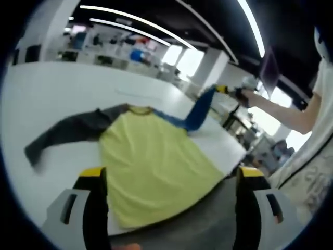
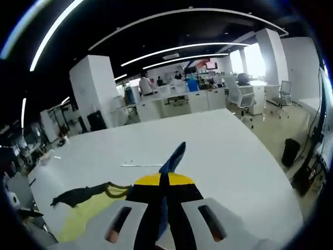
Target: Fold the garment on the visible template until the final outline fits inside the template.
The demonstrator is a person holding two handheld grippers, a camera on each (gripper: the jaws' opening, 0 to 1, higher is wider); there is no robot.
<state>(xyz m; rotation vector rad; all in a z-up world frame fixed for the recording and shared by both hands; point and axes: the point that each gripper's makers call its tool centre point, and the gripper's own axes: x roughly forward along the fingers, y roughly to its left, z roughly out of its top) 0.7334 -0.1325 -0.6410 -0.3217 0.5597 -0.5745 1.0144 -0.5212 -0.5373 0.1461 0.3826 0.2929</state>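
Note:
A yellow shirt [image 1: 151, 166] with one dark grey sleeve [image 1: 67, 133] and one blue sleeve [image 1: 197, 112] lies flat on the white table [image 1: 62, 88]. My left gripper [image 1: 169, 179] stands open above the shirt's hem edge, nothing between its jaws. The right gripper [image 1: 225, 90], seen at a distance in the left gripper view, holds the blue sleeve's end lifted off the table. In the right gripper view my right gripper [image 2: 164, 190] is shut on the blue sleeve [image 2: 173, 158], with the yellow body [image 2: 86, 216] and grey sleeve [image 2: 73, 196] below left.
A person's arm and white top [image 1: 307, 120] stand at the right of the table. A thin line [image 2: 140, 165] marks the white table [image 2: 223, 156]. Office desks, chairs and pillars fill the background beyond the table's far edge.

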